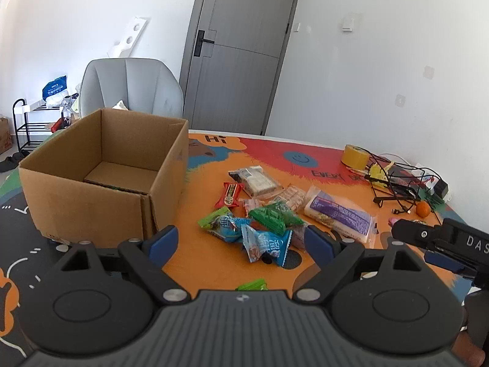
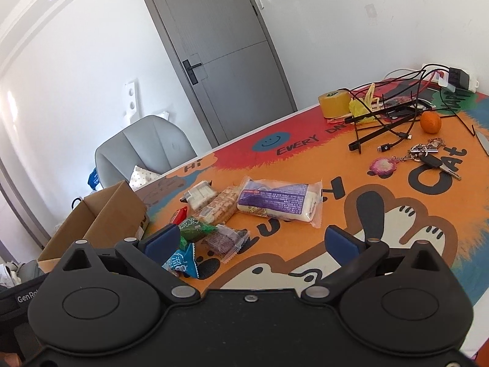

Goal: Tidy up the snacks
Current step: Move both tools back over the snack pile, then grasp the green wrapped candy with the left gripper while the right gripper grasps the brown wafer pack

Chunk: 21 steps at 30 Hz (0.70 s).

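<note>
Both grippers, left [image 1: 241, 240] and right [image 2: 256, 241], hover with jaws released above loose snack packets [image 1: 269, 211].

Bright, even daylight is recorded in both views, with soft shadows cast under the snack packets [image 1: 262, 214], sharp focus throughout, and strong fisheye bending with dark corner vignetting noted.

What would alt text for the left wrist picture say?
An open left gripper hovers over a pile of wrapped snacks on a colourful table mat, beside an open cardboard box. Behind stand a grey chair and a closed grey door.
</note>
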Each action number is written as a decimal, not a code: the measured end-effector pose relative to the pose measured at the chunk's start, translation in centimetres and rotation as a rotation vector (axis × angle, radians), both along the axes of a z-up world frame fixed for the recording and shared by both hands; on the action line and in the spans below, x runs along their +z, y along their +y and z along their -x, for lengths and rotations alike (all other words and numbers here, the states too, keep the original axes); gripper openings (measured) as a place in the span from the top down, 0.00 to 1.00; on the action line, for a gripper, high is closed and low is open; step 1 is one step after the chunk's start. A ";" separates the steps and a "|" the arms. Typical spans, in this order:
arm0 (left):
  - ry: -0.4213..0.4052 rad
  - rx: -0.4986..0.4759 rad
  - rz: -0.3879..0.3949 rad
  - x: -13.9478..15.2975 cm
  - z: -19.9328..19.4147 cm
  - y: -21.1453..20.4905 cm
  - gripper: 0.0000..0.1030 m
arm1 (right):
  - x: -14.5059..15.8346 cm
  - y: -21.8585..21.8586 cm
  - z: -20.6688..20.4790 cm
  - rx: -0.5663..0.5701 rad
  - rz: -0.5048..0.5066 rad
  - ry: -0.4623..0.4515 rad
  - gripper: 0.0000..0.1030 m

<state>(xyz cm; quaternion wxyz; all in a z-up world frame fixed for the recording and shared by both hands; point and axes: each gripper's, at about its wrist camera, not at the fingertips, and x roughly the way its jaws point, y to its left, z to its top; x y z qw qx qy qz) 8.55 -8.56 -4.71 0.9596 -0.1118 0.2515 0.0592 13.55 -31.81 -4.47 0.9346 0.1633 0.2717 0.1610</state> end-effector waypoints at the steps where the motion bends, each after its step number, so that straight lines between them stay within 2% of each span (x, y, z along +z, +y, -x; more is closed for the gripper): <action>1: 0.008 0.002 -0.004 -0.3 -0.1 -0.2 0.14 | -0.3 0.0 -0.1 0.006 0.001 0.005 0.01; 10: 0.071 0.033 -0.001 -3.0 -0.6 -0.9 0.16 | -2.0 0.5 -0.6 0.040 0.016 0.036 0.08; 14: 0.101 0.002 -0.012 -4.1 -0.9 -1.6 0.17 | -2.5 0.9 -0.8 0.055 0.023 0.046 0.11; 16: 0.125 -0.010 -0.007 -4.7 -1.1 -1.8 0.21 | -2.8 1.1 -0.9 0.066 0.030 0.046 0.13; 19: 0.162 -0.031 0.006 -5.8 -1.6 -1.9 0.37 | -3.1 1.5 -1.1 0.085 0.035 0.049 0.16; 20: 0.145 -0.029 -0.013 -5.8 -1.5 -2.1 0.42 | -3.2 1.6 -1.2 0.093 0.034 0.052 0.18; 21: 0.145 -0.036 -0.016 -5.9 -1.5 -2.1 0.55 | -3.3 1.8 -1.4 0.100 0.033 0.055 0.19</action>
